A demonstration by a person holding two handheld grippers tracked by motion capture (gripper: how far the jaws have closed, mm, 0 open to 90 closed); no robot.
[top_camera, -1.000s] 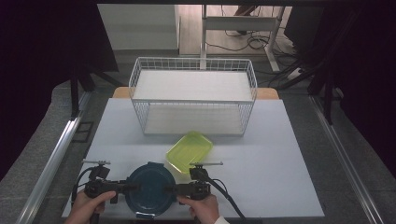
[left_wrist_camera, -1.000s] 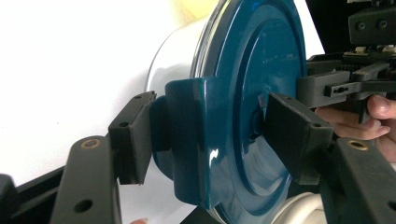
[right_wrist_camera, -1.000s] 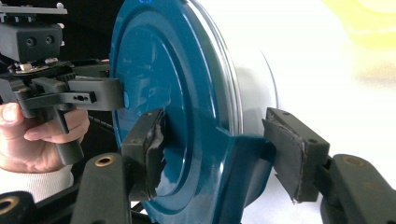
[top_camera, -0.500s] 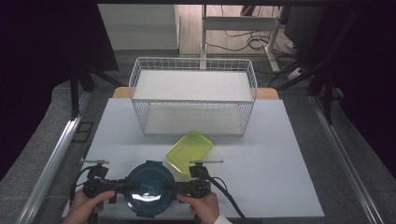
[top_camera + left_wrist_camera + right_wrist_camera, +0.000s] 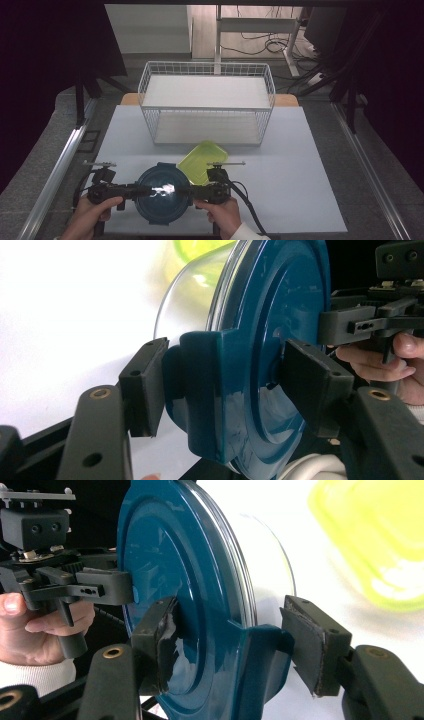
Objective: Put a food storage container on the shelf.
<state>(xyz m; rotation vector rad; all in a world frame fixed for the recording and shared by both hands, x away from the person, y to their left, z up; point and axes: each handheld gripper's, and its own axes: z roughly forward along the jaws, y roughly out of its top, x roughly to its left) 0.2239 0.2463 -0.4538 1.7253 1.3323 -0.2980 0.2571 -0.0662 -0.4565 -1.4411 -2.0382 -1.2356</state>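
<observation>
Right now, a round container with a dark blue lid [image 5: 163,194] is sitting between the two grippers at the near edge of the desk [image 5: 300,180], its side latches clamped by the left gripper [image 5: 225,385] and the right gripper [image 5: 235,647], each partly closed on it. Just behind it, a yellow-green lid [image 5: 202,160] is lying flat, and a white wire basket [image 5: 207,102] is standing farther back.

Left matte-black plastic gripper [image 5: 142,190]: brass-ringed screw holes | right matte-black plastic gripper [image 5: 189,190]: worn pad, black cable | white knitted sleeve cuff [image 5: 246,232]
</observation>
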